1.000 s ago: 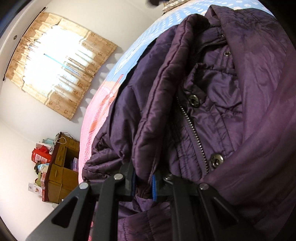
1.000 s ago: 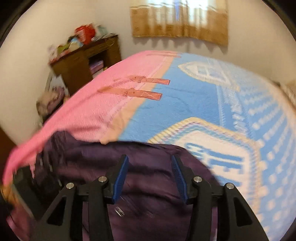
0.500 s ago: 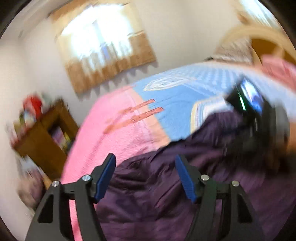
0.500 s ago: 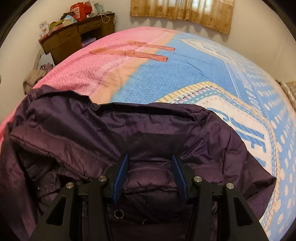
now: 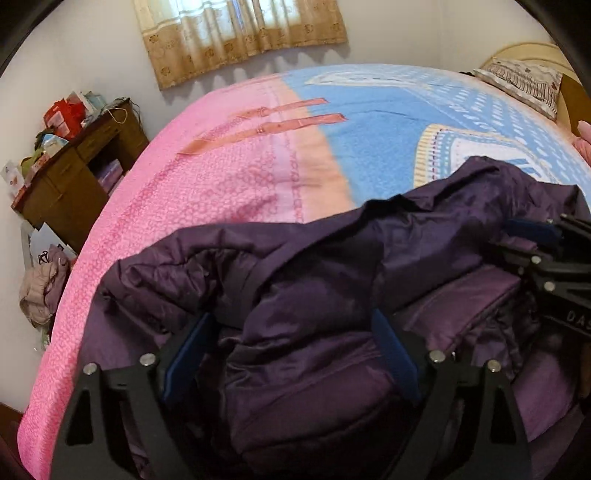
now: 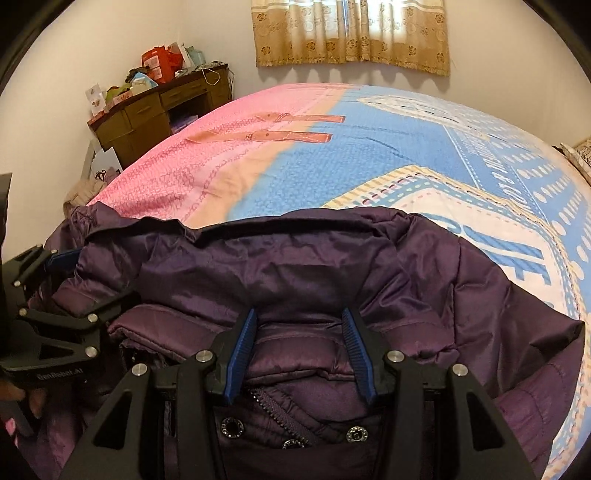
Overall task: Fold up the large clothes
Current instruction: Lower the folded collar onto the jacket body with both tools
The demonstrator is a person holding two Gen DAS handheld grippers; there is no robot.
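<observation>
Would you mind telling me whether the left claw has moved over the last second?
Yes. It has let go of the purple jacket and swung upright; the curtain, earlier tilted at left, now hangs top centre. The left claw is open.

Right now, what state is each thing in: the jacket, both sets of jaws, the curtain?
Purple jacket: lying bunched on the bed, front zipper and snaps undone.
Left gripper: jaws open, straddling a jacket fold.
Right gripper: jaws open over the collar area.
Curtain: drawn shut.
Bedspread: spread flat.
Desk: top cluttered.
</observation>
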